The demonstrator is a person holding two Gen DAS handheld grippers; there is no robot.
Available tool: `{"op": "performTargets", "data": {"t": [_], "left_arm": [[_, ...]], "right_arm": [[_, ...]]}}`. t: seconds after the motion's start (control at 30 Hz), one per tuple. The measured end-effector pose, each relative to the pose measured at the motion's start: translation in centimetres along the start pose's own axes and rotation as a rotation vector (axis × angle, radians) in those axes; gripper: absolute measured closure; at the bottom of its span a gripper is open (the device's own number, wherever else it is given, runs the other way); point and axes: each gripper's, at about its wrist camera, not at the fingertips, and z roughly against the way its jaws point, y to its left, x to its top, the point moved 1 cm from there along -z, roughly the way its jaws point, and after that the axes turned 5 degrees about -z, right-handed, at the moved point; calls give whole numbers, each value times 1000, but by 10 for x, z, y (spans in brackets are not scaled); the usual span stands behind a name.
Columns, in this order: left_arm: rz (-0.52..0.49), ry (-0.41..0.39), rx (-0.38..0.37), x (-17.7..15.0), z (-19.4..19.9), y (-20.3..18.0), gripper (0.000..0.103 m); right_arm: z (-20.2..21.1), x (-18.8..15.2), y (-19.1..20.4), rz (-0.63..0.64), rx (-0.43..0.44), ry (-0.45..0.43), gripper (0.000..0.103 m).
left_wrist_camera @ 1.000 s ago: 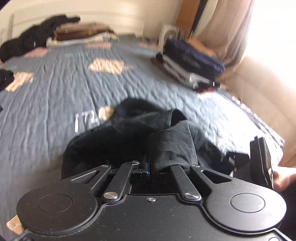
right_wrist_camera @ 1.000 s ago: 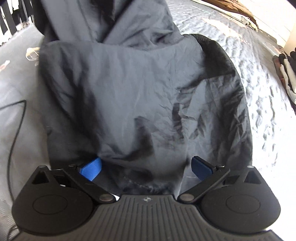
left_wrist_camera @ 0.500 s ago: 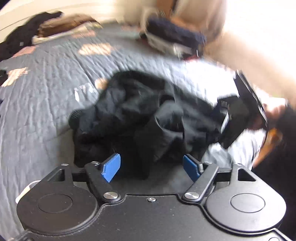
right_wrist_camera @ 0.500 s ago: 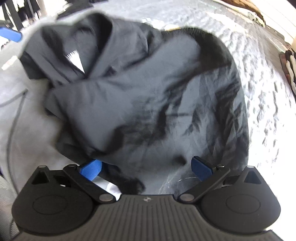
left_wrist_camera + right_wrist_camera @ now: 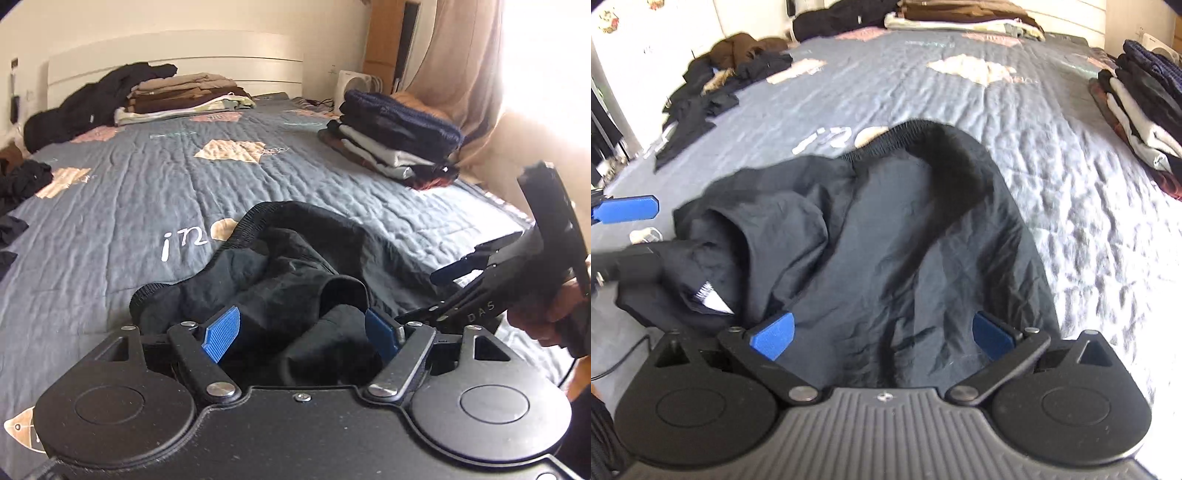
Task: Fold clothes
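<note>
A: Closest in, the left gripper (image 5: pixel 301 334) has its blue pads spread, nothing pinched, black jacket (image 5: pixel 295 266) bunched just past them. Right gripper (image 5: pixel 882 332) is wide too, hovering over the same jacket at the near edge of the bed (image 5: pixel 147 192).

B: Anything in the way?

A: Quilt beyond is mostly bare. Folded stack (image 5: pixel 395 147) at the right edge, another stack (image 5: pixel 184 96) by the headboard, loose dark clothes (image 5: pixel 713 85) far left, maybe jackets, blurry.
</note>
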Motion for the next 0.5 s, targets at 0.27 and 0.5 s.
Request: {"op": "performTargets", "data": {"t": [0.27, 0.5], "left_arm": [[-50, 2, 265, 4, 19, -50, 33], [-189, 55, 513, 9, -12, -90, 47]], "right_arm": [[-12, 0, -14, -14, -29, 22, 0], [4, 3, -38, -80, -58, -31, 0]]}}
